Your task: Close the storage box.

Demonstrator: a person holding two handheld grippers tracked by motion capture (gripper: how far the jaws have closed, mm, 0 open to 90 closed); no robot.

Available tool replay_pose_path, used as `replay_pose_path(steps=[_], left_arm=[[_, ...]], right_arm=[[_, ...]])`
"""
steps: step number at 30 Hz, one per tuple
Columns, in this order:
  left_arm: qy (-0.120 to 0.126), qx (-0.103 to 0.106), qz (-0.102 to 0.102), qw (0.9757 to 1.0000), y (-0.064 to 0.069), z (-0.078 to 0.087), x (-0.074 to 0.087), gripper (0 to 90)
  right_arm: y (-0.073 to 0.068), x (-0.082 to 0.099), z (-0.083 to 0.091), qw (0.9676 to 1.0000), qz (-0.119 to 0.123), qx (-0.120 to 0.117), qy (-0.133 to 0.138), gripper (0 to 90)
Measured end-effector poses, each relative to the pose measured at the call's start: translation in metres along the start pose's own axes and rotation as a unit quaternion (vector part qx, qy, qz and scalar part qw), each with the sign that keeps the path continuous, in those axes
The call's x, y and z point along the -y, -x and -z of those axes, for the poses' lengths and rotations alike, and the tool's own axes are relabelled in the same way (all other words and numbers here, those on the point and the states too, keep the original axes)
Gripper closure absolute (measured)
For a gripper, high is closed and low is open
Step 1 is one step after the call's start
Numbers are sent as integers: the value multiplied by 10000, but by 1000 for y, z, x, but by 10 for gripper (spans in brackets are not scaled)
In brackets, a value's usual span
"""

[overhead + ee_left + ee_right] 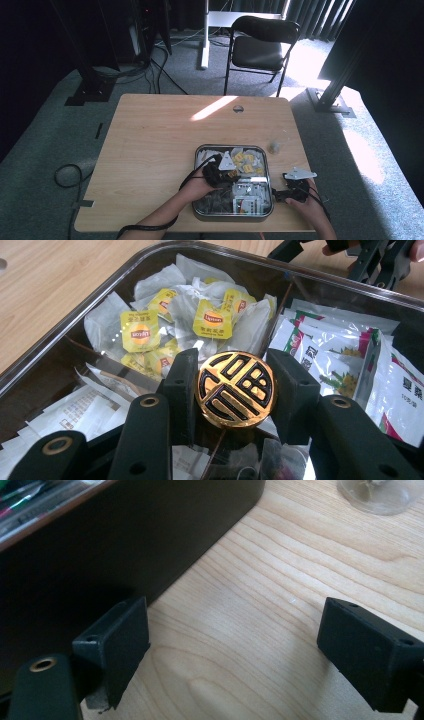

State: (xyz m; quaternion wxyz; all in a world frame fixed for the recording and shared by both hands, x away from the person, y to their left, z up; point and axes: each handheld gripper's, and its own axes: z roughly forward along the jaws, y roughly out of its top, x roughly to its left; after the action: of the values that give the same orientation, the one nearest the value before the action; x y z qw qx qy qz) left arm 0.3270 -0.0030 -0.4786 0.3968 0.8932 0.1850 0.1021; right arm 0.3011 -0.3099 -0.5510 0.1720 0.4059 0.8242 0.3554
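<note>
The left gripper (234, 390) clamps a round gold-and-black embossed disc (234, 389) above the dark metal tray (75, 315) of yellow-tagged tea bags (141, 330). The right gripper (232, 655) rests beside it, jaws apart, over the wooden table (260, 580).

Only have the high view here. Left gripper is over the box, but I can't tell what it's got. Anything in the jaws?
Observer: Yes. The left gripper is shut on a round gold and black knob, one jaw on each side.
Operator: What's under it in that box?
Observer: Yellow-tagged tea bags in the far compartment, printed white sachets in the one beside it.
Operator: And the right gripper?
Observer: The right gripper is open over bare table, nothing between its jaws; the dark box wall is just beside one jaw.
</note>
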Motion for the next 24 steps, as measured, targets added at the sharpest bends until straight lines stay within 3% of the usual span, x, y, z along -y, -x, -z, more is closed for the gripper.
replay_pose_path(steps=[5,11,15,24], left_arm=[[-70,91,21,9999,-3,3,2,557],[45,147,140,9998,-5,9,6,534],[187,181,333,9991,-9,16,5,471],[154,25,566,9983,-19,28,8,336]], right_arm=[[0,0,0,10000,-1,-1,1,126],[0,0,0,10000,-1,-2,1,126],[0,0,0,10000,-2,-1,0,126],[0,0,0,10000,-2,-2,-1,126]])
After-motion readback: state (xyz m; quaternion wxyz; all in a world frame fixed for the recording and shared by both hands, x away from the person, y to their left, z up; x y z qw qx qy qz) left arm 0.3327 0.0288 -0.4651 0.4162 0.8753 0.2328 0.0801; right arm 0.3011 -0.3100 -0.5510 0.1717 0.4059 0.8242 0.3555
